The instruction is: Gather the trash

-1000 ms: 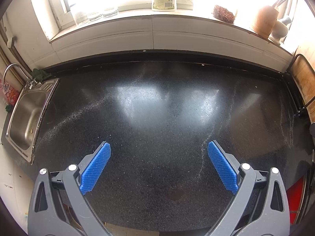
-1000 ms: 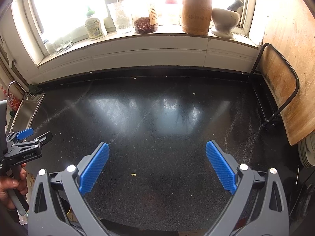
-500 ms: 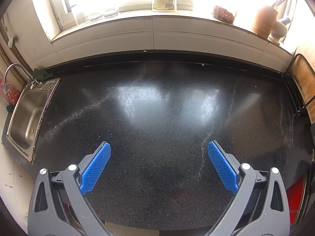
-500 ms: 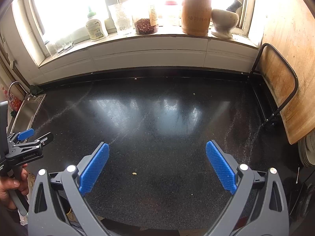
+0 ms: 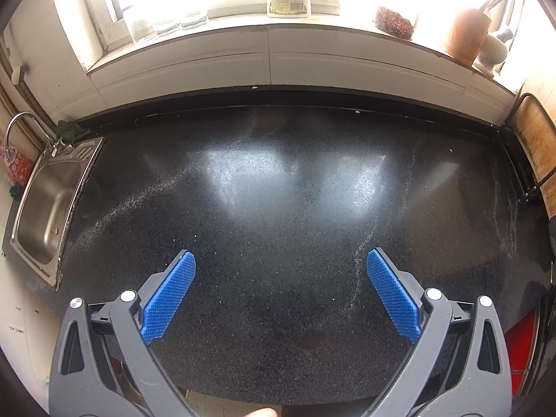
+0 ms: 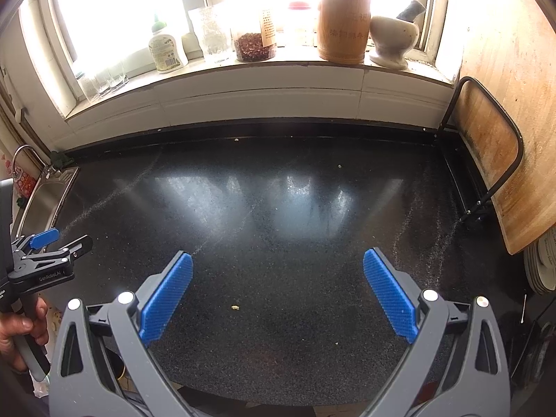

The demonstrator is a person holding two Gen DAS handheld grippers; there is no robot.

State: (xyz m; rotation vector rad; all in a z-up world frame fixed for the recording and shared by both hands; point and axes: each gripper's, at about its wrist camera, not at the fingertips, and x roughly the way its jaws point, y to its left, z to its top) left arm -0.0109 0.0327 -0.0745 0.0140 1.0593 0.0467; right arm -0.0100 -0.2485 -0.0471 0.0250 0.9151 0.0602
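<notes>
Left gripper (image 5: 280, 288) and right gripper (image 6: 278, 288): fingers spread wide, empty, above the black speckled stone surface (image 6: 295, 208). Small yellowish crumb (image 6: 235, 307) lies near the right gripper.

We find a black speckled worktop (image 6: 295, 215) carrying a pale crumb (image 6: 235, 307) near its front edge, a smaller crumb (image 6: 339, 166) towards the back, and faint powdery streaks (image 5: 139, 201).
</notes>
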